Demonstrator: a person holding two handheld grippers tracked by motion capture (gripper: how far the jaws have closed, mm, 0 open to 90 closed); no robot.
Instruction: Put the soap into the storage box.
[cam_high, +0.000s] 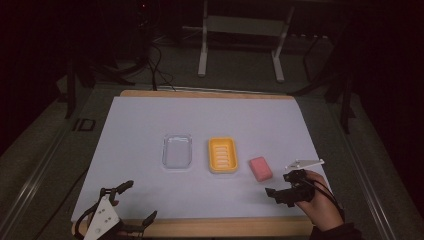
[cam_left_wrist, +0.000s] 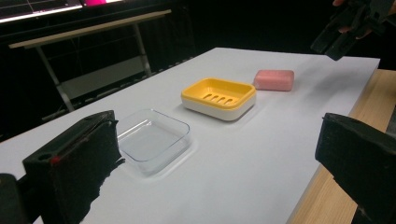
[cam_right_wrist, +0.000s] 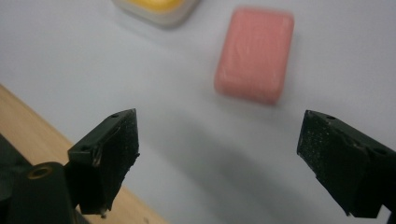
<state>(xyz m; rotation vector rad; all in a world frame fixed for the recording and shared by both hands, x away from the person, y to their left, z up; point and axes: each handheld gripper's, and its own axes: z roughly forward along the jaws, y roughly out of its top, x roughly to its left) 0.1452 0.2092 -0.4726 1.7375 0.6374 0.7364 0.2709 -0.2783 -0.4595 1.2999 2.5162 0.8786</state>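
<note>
At the lower right of the high view, the right hand-held gripper (cam_high: 284, 186) hangs with jaws apart, just short of the pink soap (cam_high: 260, 168) on the white surface (cam_high: 140, 120). Nothing lies between them. The left hand-held gripper (cam_high: 137, 202), lower left, is also spread. Farther off sit the yellow soap dish (cam_high: 223, 155) and clear lid (cam_high: 177, 151).

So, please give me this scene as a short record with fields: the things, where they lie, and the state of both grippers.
surface: white sheet on a wooden table
lid: clear, left of the dish, empty
dish: yellow, in the middle, empty
soap: pink, flat on the sheet right of the dish, apart from it
left gripper: open, at the near left edge, holds nothing
right gripper: open, near the soap, not touching it
soap in right gripper view: ahead of the open jaws
</note>
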